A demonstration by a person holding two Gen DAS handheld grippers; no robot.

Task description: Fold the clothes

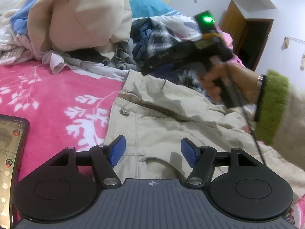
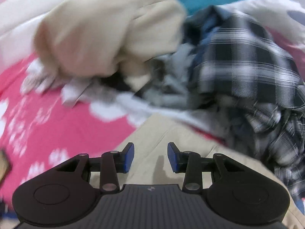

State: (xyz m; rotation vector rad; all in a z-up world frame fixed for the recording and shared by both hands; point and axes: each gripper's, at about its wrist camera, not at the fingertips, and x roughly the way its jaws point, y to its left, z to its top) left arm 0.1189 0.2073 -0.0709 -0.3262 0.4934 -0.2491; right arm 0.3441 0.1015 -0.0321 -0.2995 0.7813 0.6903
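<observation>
1. A pink blanket (image 1: pixel 47 95) with white leaf prints covers the bed. In the left wrist view, pale walls and a brown door (image 1: pixel 247 42) fill the upper right of the frame.
2. Beige trousers (image 1: pixel 171 110) lie flat at the centre and lower right of the blanket, waistband toward the pile (image 1: pixel 85 28) of clothes across the top of the frame. A cream garment (image 1: pixel 76 17) tops that pile, and a plaid shirt (image 2: pixel 247 57) lies to its right.
3. The left gripper (image 1: pixel 153 150) hangs over the trousers, jaws wide apart and empty.
4. The right gripper (image 2: pixel 151 157) is also above the trousers, jaws parted, nothing between them.
5. The right wrist view is badly motion-blurred; pile details smear.
6. A phone (image 1: pixel 11 152) is cut off at the lower left edge; its screen text is unreadable.
7. The right hand (image 1: pixel 225 80) is blurred too.
</observation>
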